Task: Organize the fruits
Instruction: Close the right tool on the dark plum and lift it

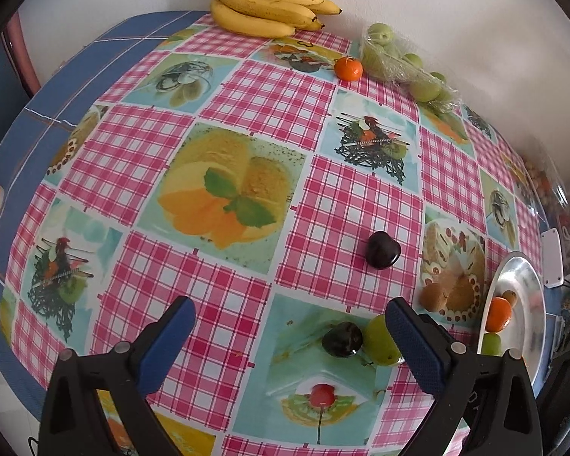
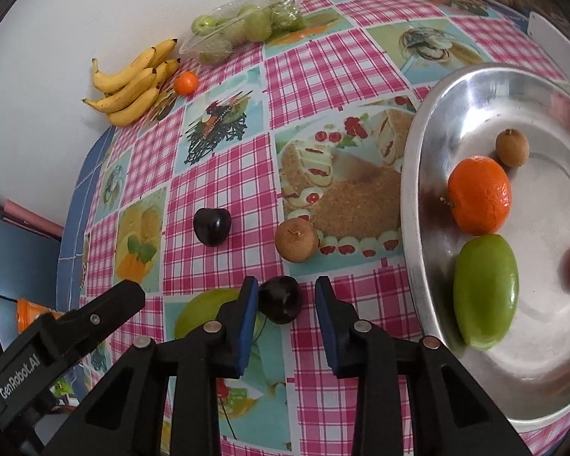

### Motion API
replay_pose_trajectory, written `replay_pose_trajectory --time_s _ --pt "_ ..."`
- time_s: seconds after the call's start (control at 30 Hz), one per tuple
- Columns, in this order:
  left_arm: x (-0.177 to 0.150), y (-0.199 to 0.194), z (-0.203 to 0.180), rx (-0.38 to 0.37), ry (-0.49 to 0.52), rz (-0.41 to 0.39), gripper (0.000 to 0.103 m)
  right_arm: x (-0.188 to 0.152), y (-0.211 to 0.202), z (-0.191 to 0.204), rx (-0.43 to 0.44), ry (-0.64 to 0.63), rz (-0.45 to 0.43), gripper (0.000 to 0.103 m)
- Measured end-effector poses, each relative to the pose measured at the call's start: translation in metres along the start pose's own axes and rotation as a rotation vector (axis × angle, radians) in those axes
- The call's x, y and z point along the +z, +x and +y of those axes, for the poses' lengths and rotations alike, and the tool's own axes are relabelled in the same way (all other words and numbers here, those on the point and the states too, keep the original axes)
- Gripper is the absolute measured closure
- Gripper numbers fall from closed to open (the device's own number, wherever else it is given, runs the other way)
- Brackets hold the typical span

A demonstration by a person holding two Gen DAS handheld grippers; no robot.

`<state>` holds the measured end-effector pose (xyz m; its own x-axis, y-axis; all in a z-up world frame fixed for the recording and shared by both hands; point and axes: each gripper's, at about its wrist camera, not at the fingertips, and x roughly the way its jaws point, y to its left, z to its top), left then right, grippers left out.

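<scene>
Right claw (image 2: 283, 296) narrowed around dark plum (image 2: 280, 299), left pad touching it, right pad short of it. Plum sits on checkered desk (image 2: 224, 174) just left of silver plate (image 2: 414, 197). Left claw (image 1: 290, 326) wide apart, empty. White wall behind bananas (image 2: 133, 85).

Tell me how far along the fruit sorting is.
Done: an orange, a green fruit and a small brown fruit lie in the metal tray. In hand: the right hand-held gripper frames a dark plum, not clamped. Remaining on the cloth: second plum, loose brown fruit, loose green fruit, far orange.
</scene>
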<state>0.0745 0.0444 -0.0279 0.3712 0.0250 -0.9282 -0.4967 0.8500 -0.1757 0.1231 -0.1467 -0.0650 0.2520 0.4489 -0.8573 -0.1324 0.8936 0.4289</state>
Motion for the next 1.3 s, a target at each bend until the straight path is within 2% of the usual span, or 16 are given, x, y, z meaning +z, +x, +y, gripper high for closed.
replay_pose_trajectory --time_s 0.17,0.27,0.5,0.67,0.93,1.17,1.3 --pt "0.0 0.0 0.0 -0.004 -0.002 0.002 0.002 0.0 0.002 -0.002 0.014 0.031 0.004 0.071" --pt "0.001 0.0 0.0 -0.007 -0.008 0.003 0.002 0.0 0.001 -0.004 0.042 0.048 0.008 0.079" --pt "0.001 -0.001 -0.002 -0.021 0.003 0.003 0.002 -0.001 0.001 -0.002 0.04 0.04 0.011 0.08" --pt "-0.002 0.001 -0.012 -0.054 0.039 0.03 0.002 0.0 -0.005 -0.005 0.04 0.04 0.007 0.081" --pt "-0.006 0.006 -0.016 -0.045 0.053 0.066 0.002 0.001 -0.02 -0.018 -0.001 0.051 -0.018 0.081" --pt "-0.007 0.006 -0.013 -0.036 0.038 0.072 0.002 0.003 -0.025 -0.022 0.051 0.072 -0.027 0.081" --pt "-0.007 0.007 -0.011 -0.028 0.032 0.076 0.002 0.003 -0.019 -0.012 0.055 0.037 -0.015 0.071"
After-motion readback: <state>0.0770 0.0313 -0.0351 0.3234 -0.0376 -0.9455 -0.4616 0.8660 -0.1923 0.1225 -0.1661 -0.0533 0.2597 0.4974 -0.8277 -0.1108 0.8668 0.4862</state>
